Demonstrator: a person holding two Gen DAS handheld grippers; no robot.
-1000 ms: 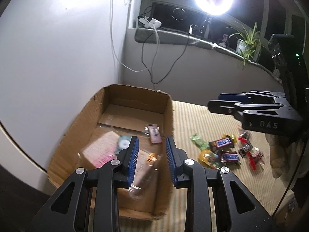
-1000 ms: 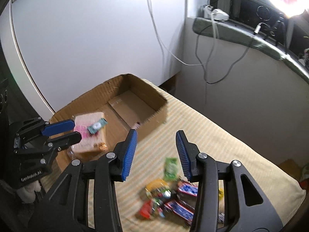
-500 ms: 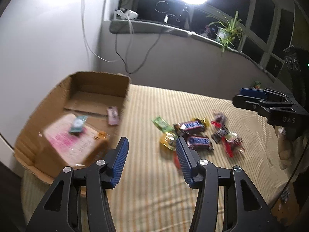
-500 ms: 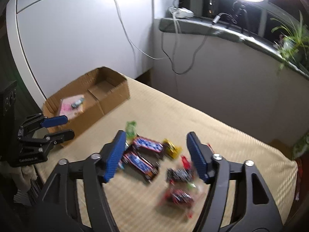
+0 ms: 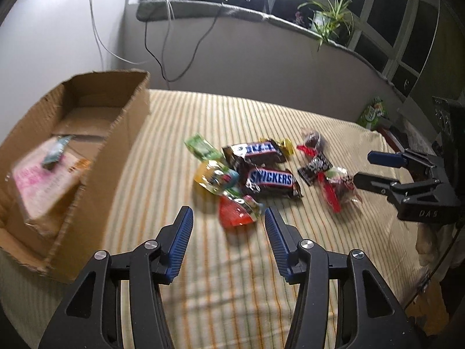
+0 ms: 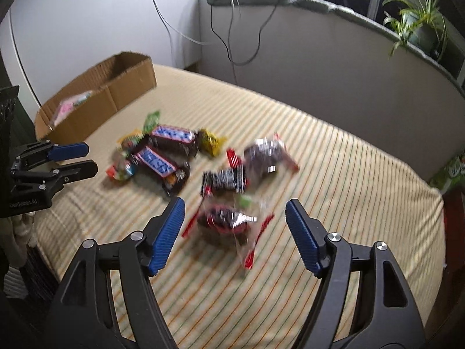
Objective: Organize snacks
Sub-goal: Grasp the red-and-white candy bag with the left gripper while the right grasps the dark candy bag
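Note:
A pile of snacks lies on the striped bed cover (image 5: 232,276): two Snickers bars (image 5: 270,179), a red packet (image 5: 235,216), a yellow packet (image 5: 213,174) and a green one (image 5: 203,148). My left gripper (image 5: 227,213) hangs open just above the red packet, gripping nothing. A clear bag of dark candies with red edges (image 6: 226,218) lies below my right gripper (image 6: 234,203), whose jaws are opening with nothing pressed between them. A black wrapper (image 6: 226,179) lies just beyond it. The cardboard box (image 5: 128,122) at the left holds a pink packet (image 5: 43,186).
A green packet (image 5: 372,113) sits at the bed's far right edge. Behind the bed runs a grey ledge with a potted plant (image 5: 328,20) and hanging cables (image 5: 162,43). The white wall (image 5: 58,29) stands behind the box.
Both grippers swung away from the box to the right and came down over the snack pile. Both pairs of jaws stand wider than a second ago.

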